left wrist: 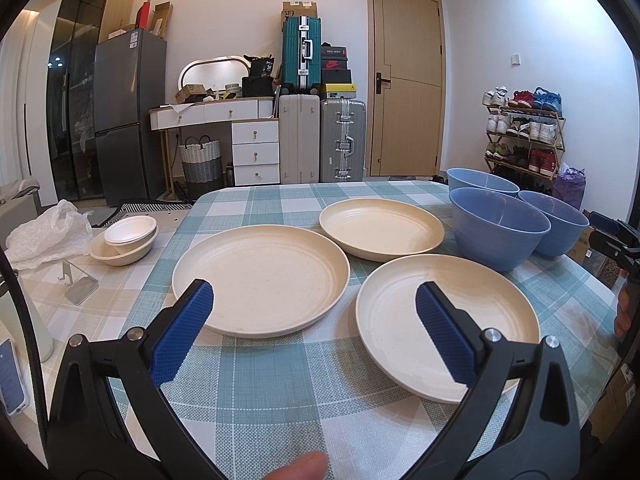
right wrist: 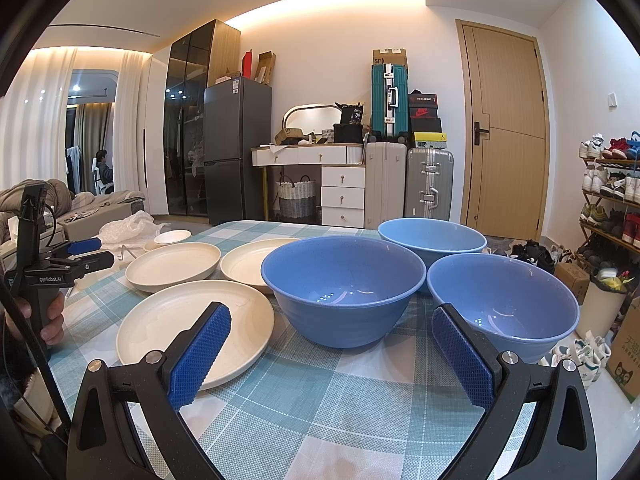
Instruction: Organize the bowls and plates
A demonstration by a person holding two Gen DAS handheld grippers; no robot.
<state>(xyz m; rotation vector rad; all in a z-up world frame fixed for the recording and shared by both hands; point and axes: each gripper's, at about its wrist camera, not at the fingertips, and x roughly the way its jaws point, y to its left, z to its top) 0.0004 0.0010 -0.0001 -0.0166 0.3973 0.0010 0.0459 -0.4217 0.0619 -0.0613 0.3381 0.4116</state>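
Three cream plates lie on the checked tablecloth point(left wrist: 260, 380): one on the left point(left wrist: 260, 280), one further back point(left wrist: 382, 230) and one near right point(left wrist: 448, 320). To their right stand three blue bowls point(left wrist: 498, 232) point(left wrist: 482, 182) point(left wrist: 560, 224), upright and close together. My left gripper point(left wrist: 314, 296) is open above the near edges of the left and near-right plates, holding nothing. In the right wrist view my right gripper point(right wrist: 331, 316) is open in front of the nearest bowl point(right wrist: 344, 288), with another bowl point(right wrist: 504, 300) behind its right finger and the third bowl point(right wrist: 432, 236) behind.
Small white bowls point(left wrist: 124, 240), a crumpled plastic bag point(left wrist: 48, 232), a clear stand point(left wrist: 78, 284) and a phone point(left wrist: 10, 376) sit on the lower table at left. The table's right edge runs just past the bowls, with a shoe rack point(left wrist: 524, 136) and boxes beyond.
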